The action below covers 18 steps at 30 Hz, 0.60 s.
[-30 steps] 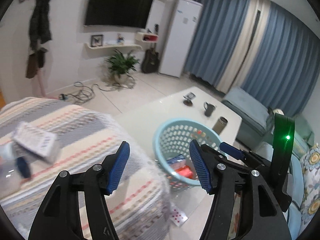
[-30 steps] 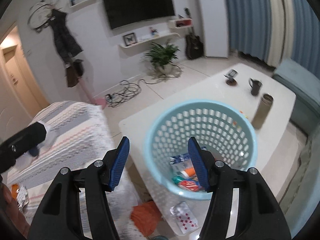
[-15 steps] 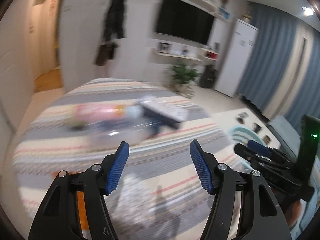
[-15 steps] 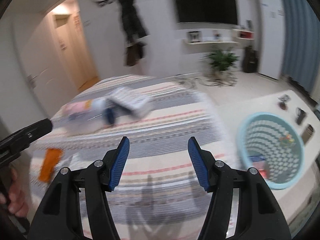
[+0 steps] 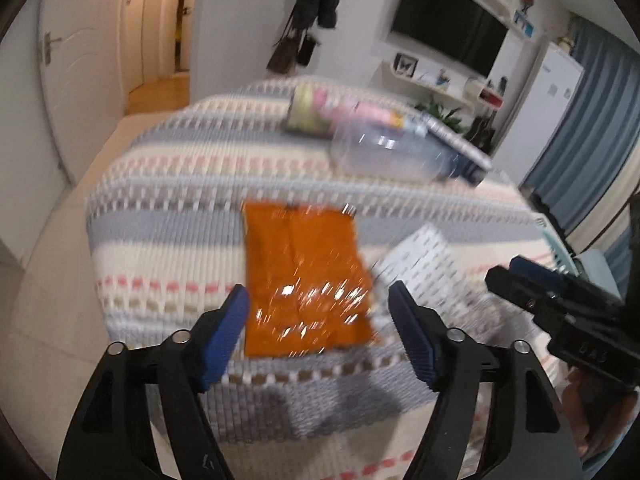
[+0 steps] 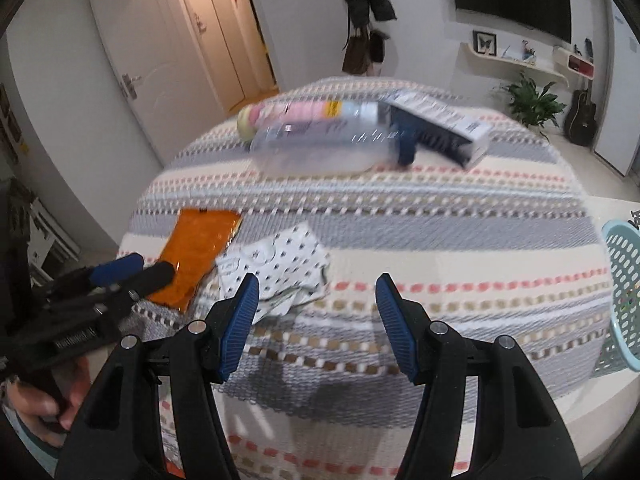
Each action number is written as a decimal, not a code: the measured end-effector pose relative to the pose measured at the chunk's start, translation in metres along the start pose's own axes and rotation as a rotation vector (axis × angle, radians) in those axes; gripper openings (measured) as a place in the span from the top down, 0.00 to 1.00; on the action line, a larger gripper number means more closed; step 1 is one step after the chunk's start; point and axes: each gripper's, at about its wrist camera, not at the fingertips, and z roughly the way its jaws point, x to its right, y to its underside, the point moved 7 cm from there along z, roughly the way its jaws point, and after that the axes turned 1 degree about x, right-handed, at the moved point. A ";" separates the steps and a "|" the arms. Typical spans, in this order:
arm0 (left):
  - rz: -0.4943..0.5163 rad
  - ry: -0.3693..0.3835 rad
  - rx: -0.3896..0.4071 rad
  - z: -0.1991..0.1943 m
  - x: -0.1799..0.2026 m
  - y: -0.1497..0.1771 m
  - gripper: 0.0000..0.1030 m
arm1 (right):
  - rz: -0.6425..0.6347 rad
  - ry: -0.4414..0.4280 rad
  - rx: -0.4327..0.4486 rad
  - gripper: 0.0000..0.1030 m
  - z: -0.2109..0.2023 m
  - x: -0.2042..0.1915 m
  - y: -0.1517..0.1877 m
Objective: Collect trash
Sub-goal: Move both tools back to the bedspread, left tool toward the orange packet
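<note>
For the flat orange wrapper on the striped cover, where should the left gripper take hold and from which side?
Best guess: the near edge of the orange wrapper, approached from the front of the striped cover. It lies flat, so a top-down pinch has little to bite; its near edge sits close to the cover's front edge, roughly between the open left gripper fingers.

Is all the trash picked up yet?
Not yet. Both the left gripper and right gripper are open and hold nothing. An orange wrapper, spotted paper, clear bottle and box still lie on the striped cover.
</note>
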 end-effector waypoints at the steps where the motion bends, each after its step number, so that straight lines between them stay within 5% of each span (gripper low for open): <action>1: 0.000 0.003 -0.012 0.003 -0.002 0.006 0.29 | 0.005 -0.008 -0.011 0.45 0.002 -0.002 0.002; 6: 0.054 -0.016 -0.010 0.009 0.002 0.009 0.19 | 0.029 -0.029 -0.070 0.45 0.017 -0.009 0.016; 18: 0.171 -0.060 0.029 0.014 0.004 0.008 0.29 | 0.016 -0.025 -0.079 0.45 0.043 -0.023 0.005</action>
